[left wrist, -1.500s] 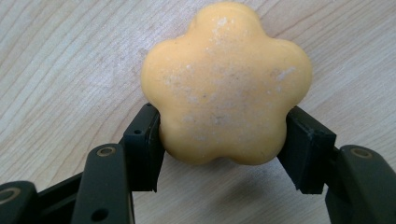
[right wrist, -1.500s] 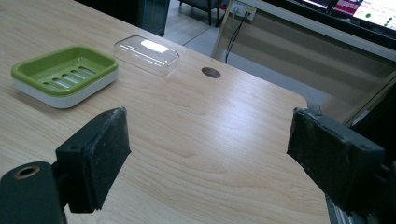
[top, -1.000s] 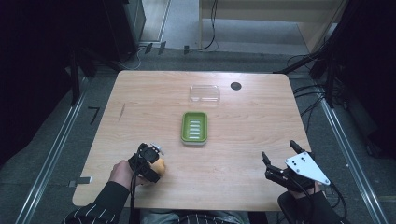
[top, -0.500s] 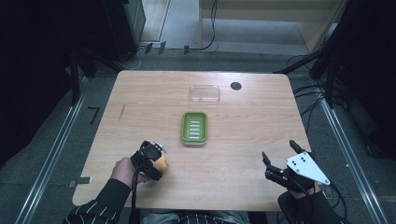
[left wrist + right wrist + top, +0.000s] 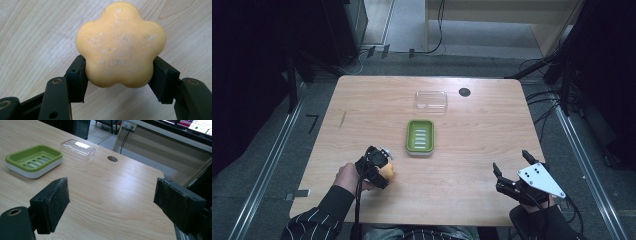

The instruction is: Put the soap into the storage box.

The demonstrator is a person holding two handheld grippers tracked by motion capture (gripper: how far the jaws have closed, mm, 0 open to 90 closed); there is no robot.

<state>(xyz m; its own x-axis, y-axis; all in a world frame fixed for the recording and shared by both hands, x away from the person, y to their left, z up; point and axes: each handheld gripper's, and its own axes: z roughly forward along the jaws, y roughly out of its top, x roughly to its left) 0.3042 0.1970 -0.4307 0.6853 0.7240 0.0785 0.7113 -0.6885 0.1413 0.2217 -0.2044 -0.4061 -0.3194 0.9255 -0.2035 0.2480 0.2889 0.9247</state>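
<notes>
The left tool [image 5: 382, 167] clamps the flower-shaped orange soap [image 5: 121, 45] by its 2 sides near the table's [image 5: 362, 110] front-left corner, likely to carry it to the green soap dish [image 5: 420, 137] mid-table; the right tool [image 5: 512, 172] waits open, empty, front-right

The left tongs [image 5: 384, 167] sit low at the near-left, gripped by the left hand [image 5: 346, 176], jaws clamped shut on a load. The right tongs [image 5: 512, 169] rest at the near-right, jaws spread wide and unloaded.
</notes>
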